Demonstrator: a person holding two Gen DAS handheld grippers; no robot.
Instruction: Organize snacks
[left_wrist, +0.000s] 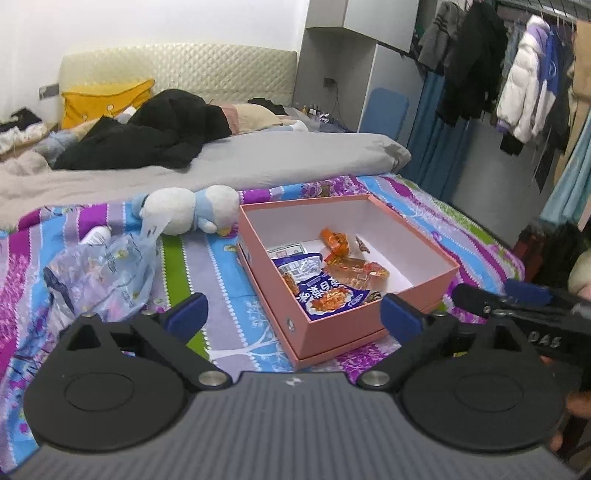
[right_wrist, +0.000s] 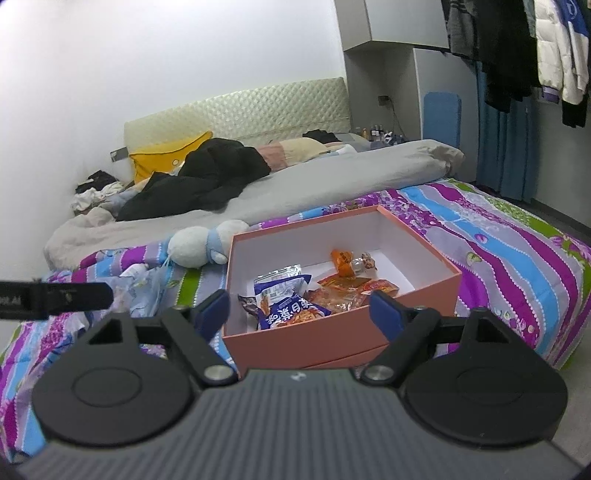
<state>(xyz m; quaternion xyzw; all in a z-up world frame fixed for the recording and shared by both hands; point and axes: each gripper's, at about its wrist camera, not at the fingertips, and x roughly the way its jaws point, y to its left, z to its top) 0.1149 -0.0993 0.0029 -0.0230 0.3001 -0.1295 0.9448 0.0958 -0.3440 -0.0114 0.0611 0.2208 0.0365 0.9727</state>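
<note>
Now both your left tongs (left_wrist: 291, 312) and right tongs (right_wrist: 299, 310) gape empty before the pink box (left_wrist: 432, 277), so your next move is probably to reach left for the plastic bag (left_wrist: 107, 273).

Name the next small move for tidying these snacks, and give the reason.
Probably reach the left hand-held gripper toward the plastic bag left of the box to look for more snacks. Both grippers are open and hold nothing, several packets already lie in the box, and the bag's contents can't be made out.

An open pink box (left_wrist: 332, 334) on the striped bedspread holds blue and orange snack packets (left_wrist: 325, 291).
</note>
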